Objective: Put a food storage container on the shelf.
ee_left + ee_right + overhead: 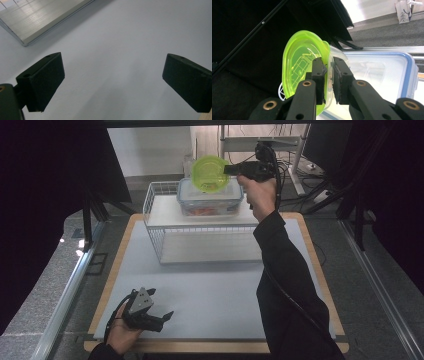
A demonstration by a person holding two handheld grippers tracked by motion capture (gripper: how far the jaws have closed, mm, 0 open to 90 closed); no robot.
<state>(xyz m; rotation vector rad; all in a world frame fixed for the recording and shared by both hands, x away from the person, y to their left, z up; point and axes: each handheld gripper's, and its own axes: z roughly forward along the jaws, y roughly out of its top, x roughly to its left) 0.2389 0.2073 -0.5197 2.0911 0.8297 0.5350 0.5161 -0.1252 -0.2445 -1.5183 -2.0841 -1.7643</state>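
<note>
Right fingers (328, 80), nearest the lens: black pads pinching the rim of a green lidded bowl (305, 67), one pad on the lid face, one behind on the clear wall. Bowl: held on edge in the air, above a clear blue-trimmed box (210, 200) that sits in a white wire basket (155, 220) at the far end of the surface (210, 295). Handling, judged: light, stiff thin plastic, smooth and likely slippery; rim is the sound place to grip; lid may pop if squeezed hard. Left fingers (112, 82): spread wide, holding nothing, low over bare surface near the front edge.
</note>
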